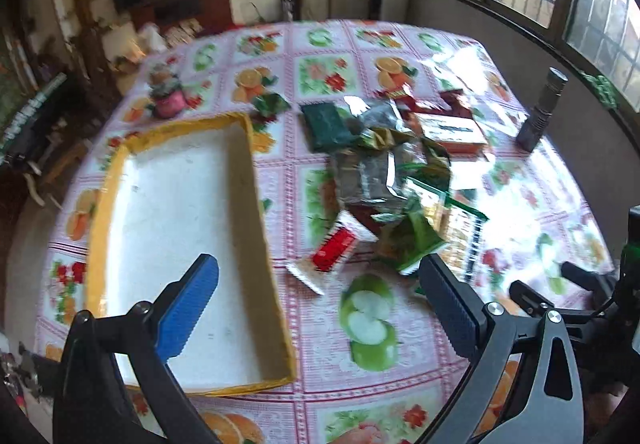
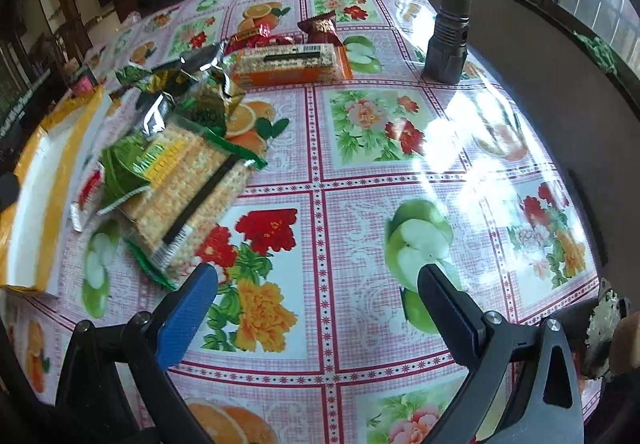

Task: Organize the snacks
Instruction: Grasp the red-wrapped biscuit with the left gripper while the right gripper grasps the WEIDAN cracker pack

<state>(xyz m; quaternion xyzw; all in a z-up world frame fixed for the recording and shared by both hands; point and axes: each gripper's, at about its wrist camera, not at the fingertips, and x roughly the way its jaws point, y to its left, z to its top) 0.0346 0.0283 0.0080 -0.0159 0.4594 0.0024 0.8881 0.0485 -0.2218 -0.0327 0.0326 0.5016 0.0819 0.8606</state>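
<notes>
Nothing sorted yet, by my reading. The yellow-rimmed box (image 1: 256, 180) holds nothing I can see; its white floor is bare. Every snack lies outside it: the heap of snack packets (image 1: 392, 180) sits on the tablecloth (image 2: 400, 172) just right of the box, with the cracker pack (image 2: 192, 188) nearest me and the orange biscuit box (image 2: 292, 64) farther back. My left gripper (image 1: 320, 284) hangs spread wide over the box's near right corner, carrying nothing. My right gripper (image 2: 316, 292) is likewise released, over bare cloth right of the heap. All transfers remain.

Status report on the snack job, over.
Left tongs and right tongs open, empty. Snack pile on table, yellow-rimmed box empty. Flashlight standing clear.
</notes>
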